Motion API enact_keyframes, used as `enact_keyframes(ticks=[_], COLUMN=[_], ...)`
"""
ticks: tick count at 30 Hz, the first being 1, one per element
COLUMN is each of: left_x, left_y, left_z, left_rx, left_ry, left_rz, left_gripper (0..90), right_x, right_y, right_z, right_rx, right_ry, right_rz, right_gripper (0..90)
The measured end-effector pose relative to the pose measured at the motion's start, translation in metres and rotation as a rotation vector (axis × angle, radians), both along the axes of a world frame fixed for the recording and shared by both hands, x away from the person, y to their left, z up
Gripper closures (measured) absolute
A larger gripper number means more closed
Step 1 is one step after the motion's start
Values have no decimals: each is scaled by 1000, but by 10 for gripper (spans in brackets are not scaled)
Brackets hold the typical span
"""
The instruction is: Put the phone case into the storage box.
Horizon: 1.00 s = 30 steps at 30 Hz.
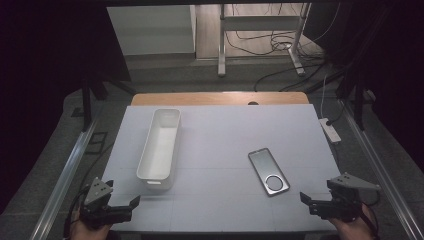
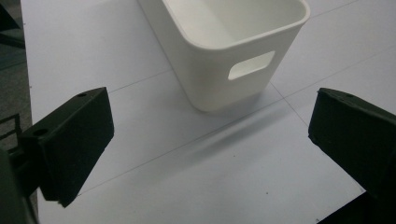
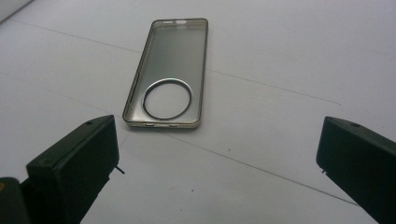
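Observation:
A long white plastic bin (image 1: 160, 147) with a handle cut-out stands left of centre on the white table top (image 1: 225, 200). A clear phone case (image 1: 268, 171) with a metal ring lies flat, right of centre. My left gripper (image 1: 122, 204) hovers open at the near left corner, a short way in front of the bin's near end (image 2: 233, 60), with nothing between its jaws. My right gripper (image 1: 315, 196) is open at the near right corner. The phone case (image 3: 168, 74) lies just beyond and slightly left of the right gripper's jaws, apart from them.
A wooden table edge (image 1: 220, 98) shows behind the white top. A power strip (image 1: 330, 129) lies off the right side, beside a metal rail (image 1: 380, 170). Another rail (image 1: 65, 175) runs along the left. Cables and a frame's legs (image 1: 260, 45) stand on the floor beyond.

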State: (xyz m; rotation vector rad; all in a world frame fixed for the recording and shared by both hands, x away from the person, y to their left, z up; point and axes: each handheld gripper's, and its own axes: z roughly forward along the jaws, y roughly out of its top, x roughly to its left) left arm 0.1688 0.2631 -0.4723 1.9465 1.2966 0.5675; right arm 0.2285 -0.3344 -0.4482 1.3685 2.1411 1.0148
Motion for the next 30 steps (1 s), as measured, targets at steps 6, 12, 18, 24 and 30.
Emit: enact_keyframes(ticks=[6, 12, 18, 24, 30], left_x=[-1, -1, -1, -1, -1], left_y=[1, 1, 1, 2, 2], left_z=[0, 0, 0, 0, 0], left_rx=[-14, -11, -12, -14, -13], left_ry=[0, 3, 5, 5, 3], left_rz=[-5, -15, -16, -19, -17], left_gripper=[13, 18, 18, 19, 19], right_x=[0, 1, 1, 2, 3], right_y=[1, 2, 2, 3, 5], right_z=[0, 0, 0, -1, -1], right_rx=[-9, -11, -14, -15, -23], right_ry=[-5, -1, 7, 13, 18], right_rz=[9, 10, 16, 23, 36], right_gripper=[0, 0, 0, 0, 0])
